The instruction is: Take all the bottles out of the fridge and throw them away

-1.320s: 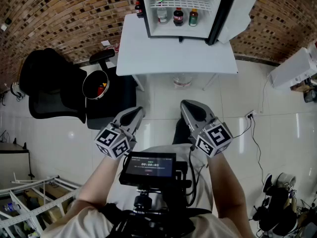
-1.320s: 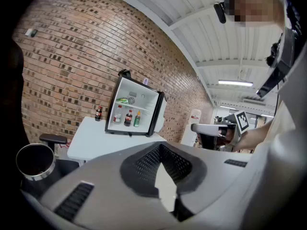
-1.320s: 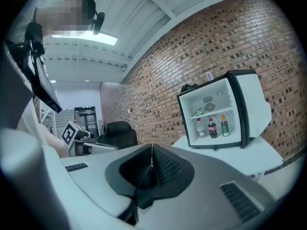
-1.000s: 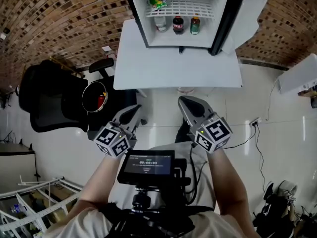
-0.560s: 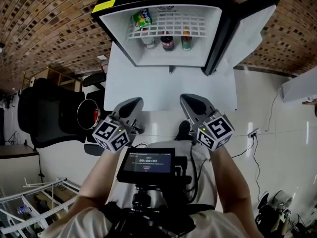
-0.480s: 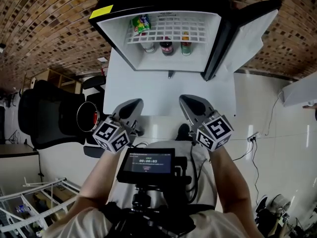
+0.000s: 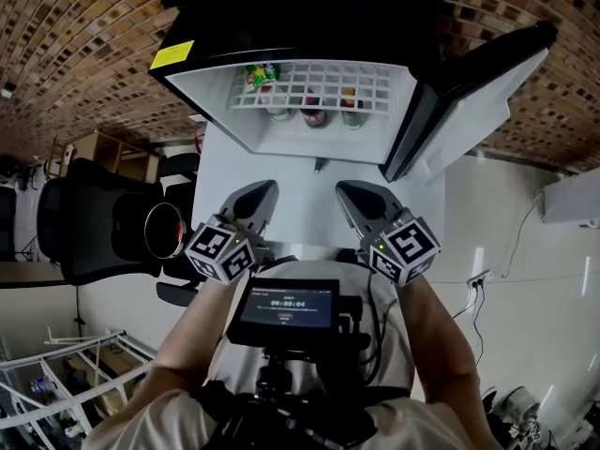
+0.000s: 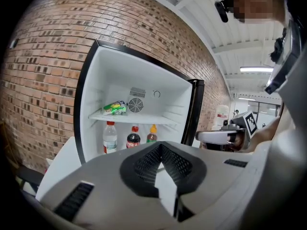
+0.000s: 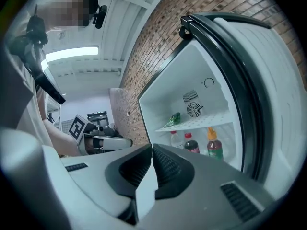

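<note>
At the jaws: left gripper [image 8: 160, 146] is closed flat with nothing between. The right gripper [image 9: 152, 148] is the same, pads together, empty.
Just ahead of the tips: a bare strip of white table [image 7: 302, 172]. In head view both grippers sit side by side over its near part, apart from each other.
Bottles: three, all inside the fridge [image 7: 220, 111], on its floor under the wire shelf [image 7: 319, 87]. Clear bottle [image 8: 110, 137], cola bottle [image 8: 133, 139] and orange-capped bottle [image 8: 151, 134] stand upright in a row, untouched.
Also inside: a green snack packet [image 8: 114, 108] on the shelf, not a bottle.
Change: a second ago the fridge was small at the top of head view, with floor under the grippers. Now it fills the upper frame and the table lies under them. Jaws are as shut as before.
Meaning: approach looks about done, with zero bottles out. My read is the jaws must open before any reach.
Edges: fridge frame on the left, and the open door [image 7: 469, 111] swung out on the right gripper's side. The shelf sits low over the caps, so headroom probably runs tight.
Room: the fridge mouth is unobstructed and the table in front is bare.
Drop point: round bin [image 7: 164, 231] left of the table, beside the black chair [image 7: 84, 223]. Likely target, path looks open.
</note>
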`<state>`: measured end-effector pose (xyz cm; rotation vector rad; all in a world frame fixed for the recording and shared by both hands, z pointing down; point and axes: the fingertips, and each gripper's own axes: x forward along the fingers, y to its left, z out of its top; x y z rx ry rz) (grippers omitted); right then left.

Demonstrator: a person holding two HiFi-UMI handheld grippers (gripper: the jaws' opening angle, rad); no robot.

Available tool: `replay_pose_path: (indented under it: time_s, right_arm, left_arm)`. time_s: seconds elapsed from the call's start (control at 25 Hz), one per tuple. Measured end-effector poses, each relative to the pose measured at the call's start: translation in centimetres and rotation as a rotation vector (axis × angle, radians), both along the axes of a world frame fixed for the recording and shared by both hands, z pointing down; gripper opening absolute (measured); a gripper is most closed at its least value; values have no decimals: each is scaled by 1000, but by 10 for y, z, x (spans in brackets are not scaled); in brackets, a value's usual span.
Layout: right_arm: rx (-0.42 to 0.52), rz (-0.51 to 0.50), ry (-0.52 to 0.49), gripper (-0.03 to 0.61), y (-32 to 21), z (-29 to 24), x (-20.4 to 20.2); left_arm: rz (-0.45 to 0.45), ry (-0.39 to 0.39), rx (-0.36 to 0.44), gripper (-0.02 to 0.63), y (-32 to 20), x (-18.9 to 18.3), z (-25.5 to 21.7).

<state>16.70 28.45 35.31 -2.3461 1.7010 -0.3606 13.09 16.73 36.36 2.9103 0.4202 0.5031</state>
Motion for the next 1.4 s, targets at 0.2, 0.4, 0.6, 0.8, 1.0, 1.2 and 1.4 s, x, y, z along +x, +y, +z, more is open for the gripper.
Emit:
replay_pose_path:
  time_s: [0.2,0.4,0.6,0.8,1.0,1.2,1.4]
  right_arm:
    - [-8,13,-13,3,-1,6,14]
    - [-21,31,-6,3,3,8,18]
    - [-27,82,-28,3,15,12,25]
    - [-42,131,-50,3,22,17,34]
    - [-47,165,-80,3,25,19,37]
    - [-53,231,-90,3,31,22,46]
    - [-75,297,-116,3,40,26,44]
  left_arm:
    - [28,-8,22,8,2,31,9]
    - [68,-32,52,8,8,67,29]
    - [40,-54,94,12,3,102,45]
    - [-3,-67,107,120,-10,135,62]
    - [-23,-96,141,295,-21,163,85]
    - [-5,-132,185,341,-23,191,118]
    - [-44,-160,206,385,-26,208,140]
